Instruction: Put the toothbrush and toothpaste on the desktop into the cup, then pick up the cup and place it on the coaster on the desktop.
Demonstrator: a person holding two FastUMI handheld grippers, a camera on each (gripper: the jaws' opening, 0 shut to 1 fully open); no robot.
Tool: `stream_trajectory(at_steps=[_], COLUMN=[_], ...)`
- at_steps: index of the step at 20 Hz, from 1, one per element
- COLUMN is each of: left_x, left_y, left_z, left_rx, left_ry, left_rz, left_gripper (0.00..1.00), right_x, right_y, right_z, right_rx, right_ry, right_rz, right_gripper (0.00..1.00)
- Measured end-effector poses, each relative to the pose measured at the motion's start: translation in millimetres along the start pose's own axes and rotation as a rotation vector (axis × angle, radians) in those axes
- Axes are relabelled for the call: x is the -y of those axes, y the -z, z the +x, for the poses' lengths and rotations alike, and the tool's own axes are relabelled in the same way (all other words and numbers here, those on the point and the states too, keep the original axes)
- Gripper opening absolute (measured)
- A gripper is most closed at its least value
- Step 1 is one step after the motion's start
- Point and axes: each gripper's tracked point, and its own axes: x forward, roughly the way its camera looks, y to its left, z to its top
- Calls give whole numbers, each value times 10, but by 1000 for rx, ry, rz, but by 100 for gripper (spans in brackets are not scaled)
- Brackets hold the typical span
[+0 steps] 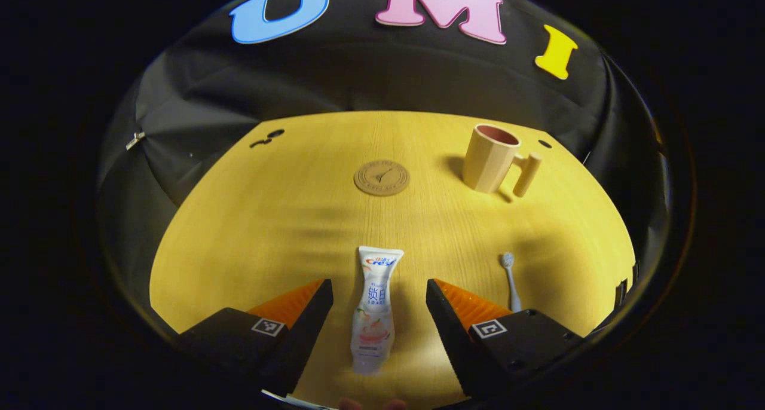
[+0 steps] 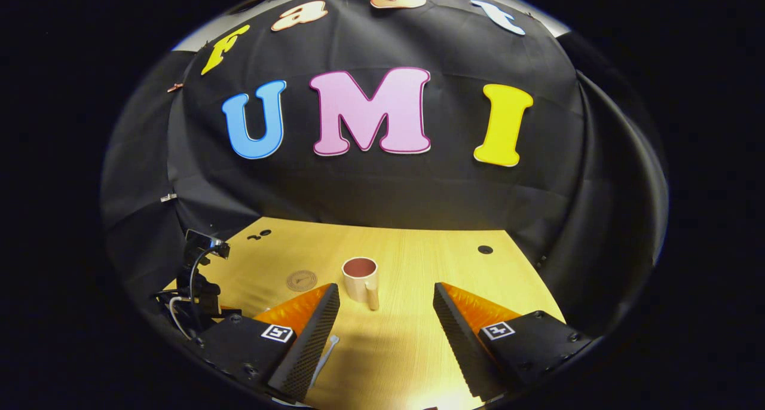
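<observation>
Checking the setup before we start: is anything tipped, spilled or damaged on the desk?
Nothing stands out. The beige handled cup stands upright, the round brown coaster lies flat and bare, and the white toothpaste tube and pale toothbrush lie flat on the wooden desktop.

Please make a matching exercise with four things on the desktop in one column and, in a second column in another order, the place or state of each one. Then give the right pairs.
Things:
1. toothpaste
2. toothbrush
3. cup
4. coaster

Places or states:
A. stands upright and empty, handle toward the camera in the right gripper view
B. lies flat between the open fingers of the left gripper
C. round and flat, nothing on it, beside the cup
D. thin, lies on the wood beside the toothpaste, head toward the far wall

Pairs: 1-B, 2-D, 3-A, 4-C
</observation>
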Motion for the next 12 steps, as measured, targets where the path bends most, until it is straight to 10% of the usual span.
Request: stream_trajectory(at_steps=[8, 12], left_x=[3, -27], left_y=[203, 191], left_z=[262, 273], left_rx=[-106, -127], left_ry=[11, 8], left_rz=[28, 46], left_gripper=[97, 65], right_x=[58, 34], right_y=[370, 449], right_z=[277, 310], right_rx=[-106, -128], right_ry=[-25, -41], right_rz=[66, 92], right_gripper=[97, 97])
